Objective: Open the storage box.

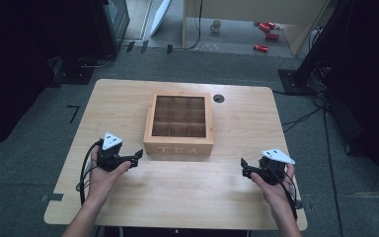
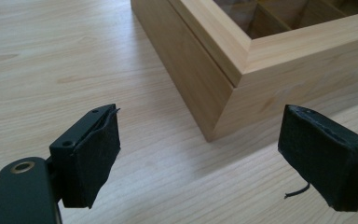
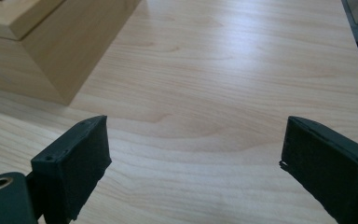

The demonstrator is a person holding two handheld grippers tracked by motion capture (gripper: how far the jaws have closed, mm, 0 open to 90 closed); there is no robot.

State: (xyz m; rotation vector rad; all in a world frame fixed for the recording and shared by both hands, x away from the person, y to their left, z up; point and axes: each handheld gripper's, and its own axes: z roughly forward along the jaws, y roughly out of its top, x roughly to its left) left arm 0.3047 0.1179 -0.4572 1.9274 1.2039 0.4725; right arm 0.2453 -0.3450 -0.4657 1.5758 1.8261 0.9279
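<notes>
A wooden tea box [image 1: 178, 124] with a glass-windowed lid and "TEA" on its front stands shut at the middle of the table [image 1: 128, 98]; several empty compartments show through the lid. My left gripper [image 1: 137, 157] rests just left of the box's front left corner, open, with nothing between its jaws. In the left gripper view that box corner [image 2: 223, 93] stands close ahead of the gripper [image 2: 200, 158]. My right gripper [image 1: 244, 168] lies open near the front right of the table, apart from the box. The right gripper view has the box's corner [image 3: 51, 51] at upper left, beyond the gripper [image 3: 196, 163].
A round cable hole [image 1: 218, 98] sits in the table behind the box. Beyond the table, on the floor, are a mug [image 1: 215, 25], red cans [image 1: 266, 34] and dark equipment stands [image 1: 98, 29]. Bare wood lies in front of the box between my hands.
</notes>
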